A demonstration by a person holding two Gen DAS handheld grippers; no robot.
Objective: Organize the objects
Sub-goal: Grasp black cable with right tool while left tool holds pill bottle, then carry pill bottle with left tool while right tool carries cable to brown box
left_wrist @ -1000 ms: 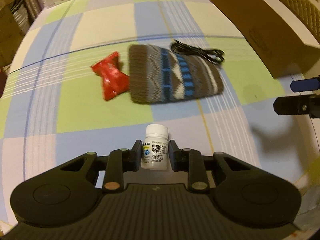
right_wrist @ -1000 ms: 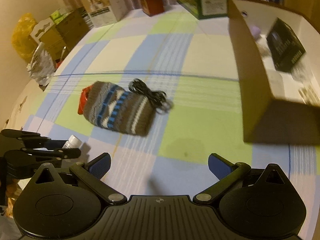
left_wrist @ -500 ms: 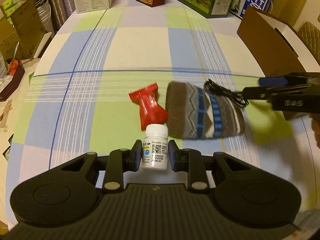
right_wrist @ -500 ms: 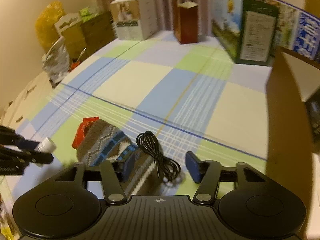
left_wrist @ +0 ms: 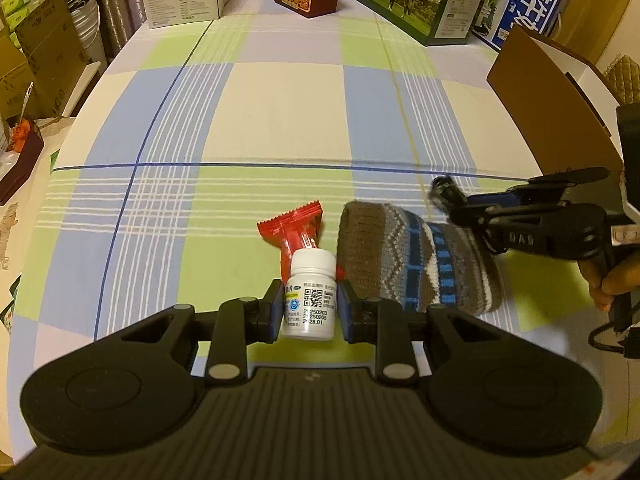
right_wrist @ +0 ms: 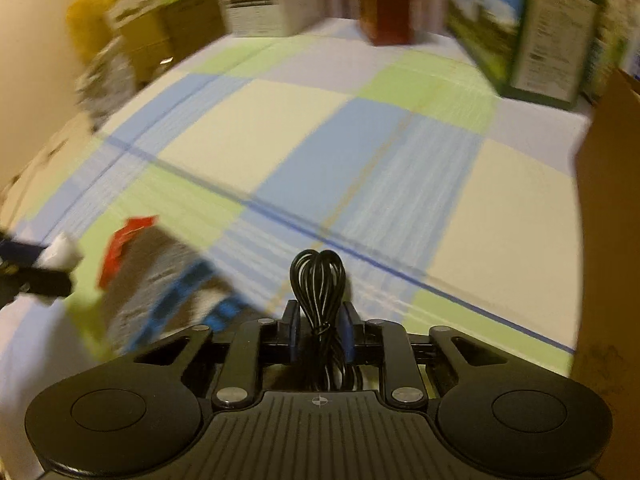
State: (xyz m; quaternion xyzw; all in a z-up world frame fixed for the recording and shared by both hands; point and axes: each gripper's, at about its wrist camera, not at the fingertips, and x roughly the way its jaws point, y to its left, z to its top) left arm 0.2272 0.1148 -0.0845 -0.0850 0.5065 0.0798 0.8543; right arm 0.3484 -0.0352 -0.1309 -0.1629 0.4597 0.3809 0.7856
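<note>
At the lower centre of the left view, the left gripper [left_wrist: 310, 310] pinches a white pill bottle [left_wrist: 309, 296] above the desk [left_wrist: 280, 120]. In the right view, lower centre, the right gripper [right_wrist: 319, 330] pinches a coiled black cable [right_wrist: 318, 280]; I think its loose loops can slip or catch on the cardboard box [right_wrist: 608, 200] at the right edge.

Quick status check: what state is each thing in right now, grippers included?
Left gripper: shut on the pill bottle.
Pill bottle: upright, capped, held.
Right gripper: shut on the black cable.
Black cable: bundled, held.
Knit pouch: lying flat.
Red wrapper: sealed, on the cloth.
</note>
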